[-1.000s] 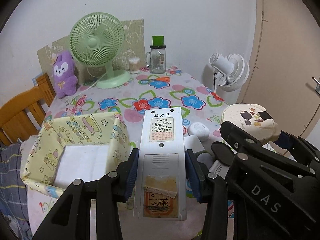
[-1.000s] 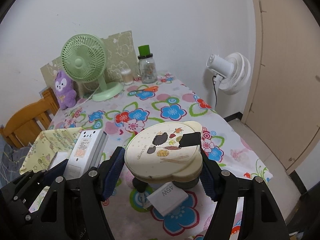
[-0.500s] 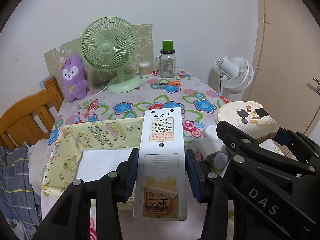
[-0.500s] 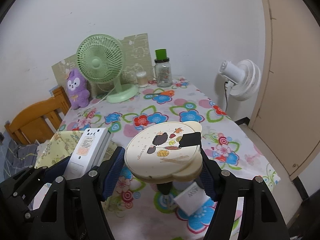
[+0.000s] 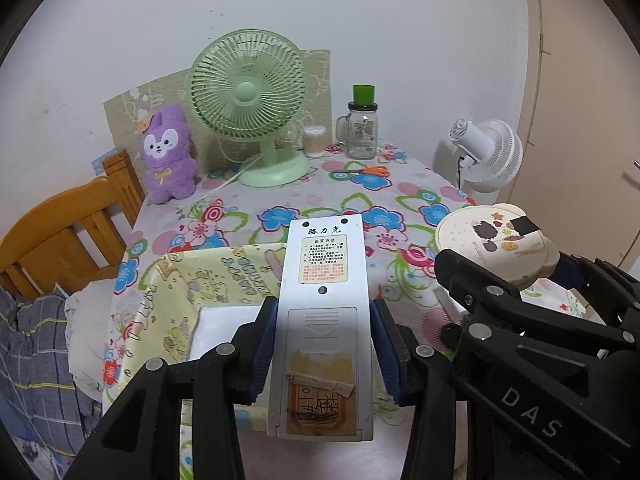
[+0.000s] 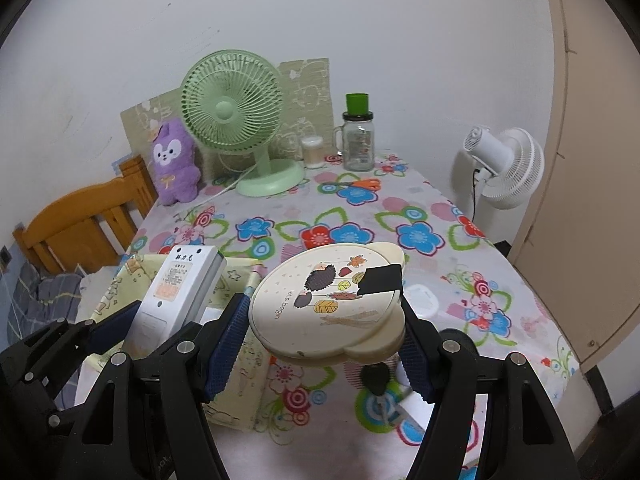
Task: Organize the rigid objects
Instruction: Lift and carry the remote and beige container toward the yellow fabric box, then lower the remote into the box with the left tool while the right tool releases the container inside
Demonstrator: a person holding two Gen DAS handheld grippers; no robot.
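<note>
My left gripper (image 5: 323, 350) is shut on a long white remote-like device (image 5: 322, 320), back side up, held above the near edge of a yellow patterned box (image 5: 208, 272). My right gripper (image 6: 322, 344) is shut on a round cream box (image 6: 326, 304) with a hedgehog print on its lid, held above the table to the right of the yellow box (image 6: 240, 280). The cream box also shows in the left wrist view (image 5: 496, 242), and the white device in the right wrist view (image 6: 176, 292).
On the floral tablecloth (image 6: 360, 216) stand a green fan (image 6: 236, 120), a purple plush (image 6: 174, 160), a glass jar with a green lid (image 6: 358, 140), a small cup (image 6: 312, 152) and orange scissors (image 6: 360, 184). A white fan (image 6: 504, 164) stands right, a wooden chair (image 6: 80, 224) left. Small white items (image 6: 420, 296) lie under the right gripper.
Both grippers have pulled back and risen from the table with their objects. The table looks farther off, and the yellow box now lies under and ahead of the left gripper.
</note>
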